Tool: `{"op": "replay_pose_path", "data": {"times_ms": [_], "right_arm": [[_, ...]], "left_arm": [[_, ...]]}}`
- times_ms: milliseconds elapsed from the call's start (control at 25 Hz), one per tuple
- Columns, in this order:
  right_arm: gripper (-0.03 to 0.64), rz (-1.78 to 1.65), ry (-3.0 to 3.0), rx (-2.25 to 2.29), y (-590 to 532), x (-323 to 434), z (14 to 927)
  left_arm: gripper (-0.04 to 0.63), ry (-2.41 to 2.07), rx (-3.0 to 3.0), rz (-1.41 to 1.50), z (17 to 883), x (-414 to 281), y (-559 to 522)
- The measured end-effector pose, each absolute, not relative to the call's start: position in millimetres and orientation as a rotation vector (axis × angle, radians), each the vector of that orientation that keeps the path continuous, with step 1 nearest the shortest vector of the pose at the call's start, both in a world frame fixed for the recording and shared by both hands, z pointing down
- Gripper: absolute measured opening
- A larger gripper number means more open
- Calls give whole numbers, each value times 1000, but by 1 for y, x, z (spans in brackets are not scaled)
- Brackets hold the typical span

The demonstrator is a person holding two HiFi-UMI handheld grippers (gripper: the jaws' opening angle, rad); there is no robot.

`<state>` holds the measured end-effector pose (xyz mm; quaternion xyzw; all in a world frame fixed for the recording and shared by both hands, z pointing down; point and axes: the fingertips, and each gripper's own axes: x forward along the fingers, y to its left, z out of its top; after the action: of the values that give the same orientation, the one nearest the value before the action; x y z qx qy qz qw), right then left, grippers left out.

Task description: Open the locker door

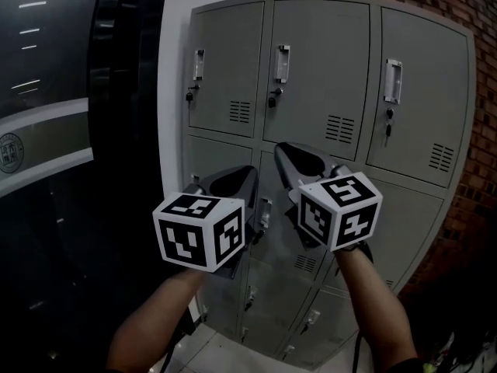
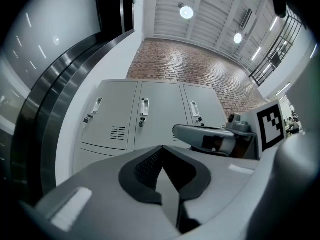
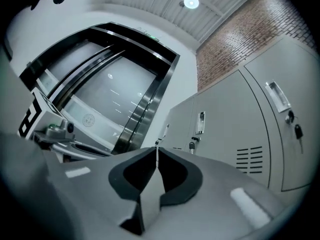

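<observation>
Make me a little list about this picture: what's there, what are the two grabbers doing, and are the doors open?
Thing: grey lockers
Doors: all in view shut
Locks: keys hang in the top row
Behind: brick wall
Left gripper: shut, empty, off the doors
Right gripper: shut, empty, off the doors

Locker unit (image 1: 264, 142): grey sheet metal, three columns, standing upright.
Top-left door (image 1: 221, 53), top-middle door (image 1: 322, 53), top-right door (image 1: 427, 76): all shut, flush in frame.
Each door: pale recessed handle (image 1: 283, 63) near left edge, lock (image 1: 272, 98) with key just below it, louvred vent (image 1: 340, 128) at lower right.
Lower rows: partly hidden, doors shut where visible.
</observation>
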<state>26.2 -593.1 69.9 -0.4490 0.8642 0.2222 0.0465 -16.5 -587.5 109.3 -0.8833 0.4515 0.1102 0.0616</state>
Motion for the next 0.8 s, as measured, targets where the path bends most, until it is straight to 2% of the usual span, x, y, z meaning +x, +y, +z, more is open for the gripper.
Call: {"op": "replay_pose_path", "data": {"times_ms": [400,800], "right_arm": [[14,723,2622,-1448,-674,1,28],[66,786,2571,-1539,-731,6,-14]], "left_arm": [[6,1287,-2689,361,88,-56,-650],[6,1175,-2742,362,93,-59,-679]]}}
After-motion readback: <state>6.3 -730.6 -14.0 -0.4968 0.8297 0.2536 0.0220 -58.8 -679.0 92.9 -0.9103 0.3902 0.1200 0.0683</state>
